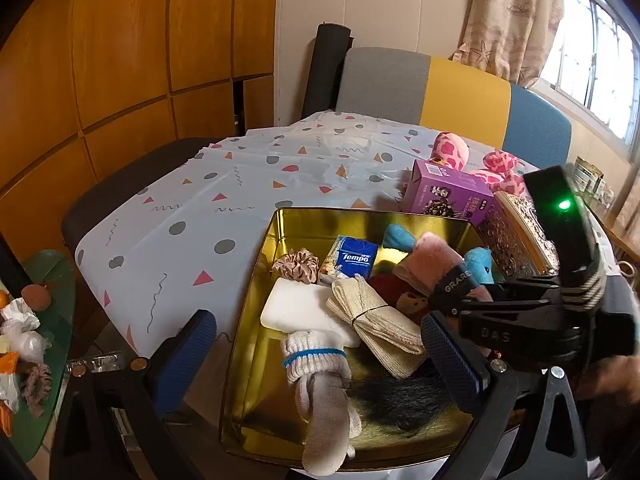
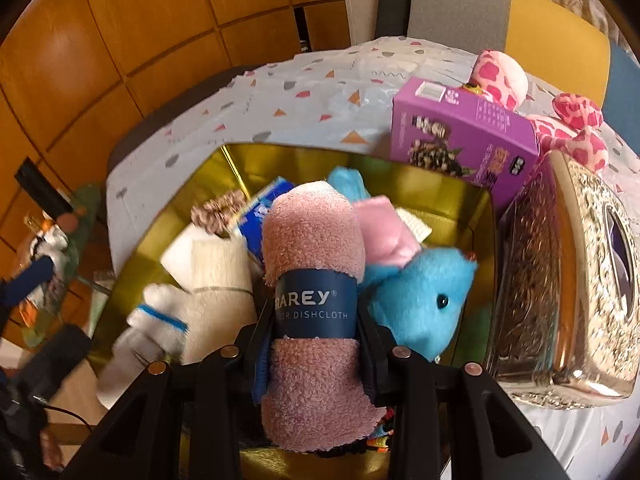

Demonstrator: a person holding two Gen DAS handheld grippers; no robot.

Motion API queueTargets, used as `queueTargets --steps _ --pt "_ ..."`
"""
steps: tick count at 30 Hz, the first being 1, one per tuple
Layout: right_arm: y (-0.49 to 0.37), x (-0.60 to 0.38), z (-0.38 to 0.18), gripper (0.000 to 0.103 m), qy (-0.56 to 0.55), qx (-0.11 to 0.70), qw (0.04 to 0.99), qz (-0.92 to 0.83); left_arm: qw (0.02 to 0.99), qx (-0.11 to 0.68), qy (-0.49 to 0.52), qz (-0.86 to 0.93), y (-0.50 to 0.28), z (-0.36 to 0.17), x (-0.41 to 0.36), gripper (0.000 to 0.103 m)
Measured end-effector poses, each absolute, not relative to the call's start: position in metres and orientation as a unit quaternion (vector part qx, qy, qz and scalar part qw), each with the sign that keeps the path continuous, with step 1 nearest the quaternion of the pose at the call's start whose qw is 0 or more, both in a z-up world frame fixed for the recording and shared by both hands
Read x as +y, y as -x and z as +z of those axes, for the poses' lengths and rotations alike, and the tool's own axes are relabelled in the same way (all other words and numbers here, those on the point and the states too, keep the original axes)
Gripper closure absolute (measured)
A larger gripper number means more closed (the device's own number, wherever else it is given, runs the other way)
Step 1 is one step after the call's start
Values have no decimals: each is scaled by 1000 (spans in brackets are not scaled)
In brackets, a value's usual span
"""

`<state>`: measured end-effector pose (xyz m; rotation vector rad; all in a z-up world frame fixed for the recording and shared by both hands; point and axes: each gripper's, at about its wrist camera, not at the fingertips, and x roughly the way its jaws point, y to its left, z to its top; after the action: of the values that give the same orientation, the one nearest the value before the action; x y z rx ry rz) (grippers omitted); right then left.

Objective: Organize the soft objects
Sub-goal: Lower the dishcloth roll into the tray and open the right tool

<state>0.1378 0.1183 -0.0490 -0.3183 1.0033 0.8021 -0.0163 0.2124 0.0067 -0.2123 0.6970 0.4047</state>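
The right gripper [image 2: 316, 344] is clamped on a rolled pink dishcloth [image 2: 316, 240], both jaws pressing the dark paper band around the roll. The roll is held above the open gold tin [image 1: 280, 216], over its right half.

The left gripper [image 1: 320, 344] stands wide apart with nothing between its blue pads [image 1: 188, 356]. It hovers over the near left corner of the tin.

Tin contents: a blue plush toy [image 2: 420, 292] just right of the dishcloth, a Tempo tissue pack [image 1: 356, 258] and a satin scrunchie [image 1: 296, 264] at the far side, a white sponge block [image 1: 296, 308], a bundle of beige cloth [image 1: 376, 320], a white glove with a blue cuff band [image 1: 320, 376] draped over the near rim, and a dark furry item [image 1: 400, 404] at the near side. Bare tin floor shows mainly at the far left corner.

Beyond the far right rim stands a purple box [image 2: 464, 136]. An embossed metal tissue box [image 2: 568, 280] sits just beside the right wall. A pink spotted plush [image 2: 500, 76] lies behind the purple box.

The patterned tablecloth [image 1: 200, 200] is bare to the far left of the tin. A chair [image 1: 424, 88] stands at the far edge, with wooden wall panels [image 1: 120, 60] on the left and a window [image 1: 600, 60] on the right.
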Motion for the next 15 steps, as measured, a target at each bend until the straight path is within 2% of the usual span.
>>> queueTargets --steps 15 --pt "-182 146 -86 69 162 518 789 288 911 351 100 193 7 -4 212 0"
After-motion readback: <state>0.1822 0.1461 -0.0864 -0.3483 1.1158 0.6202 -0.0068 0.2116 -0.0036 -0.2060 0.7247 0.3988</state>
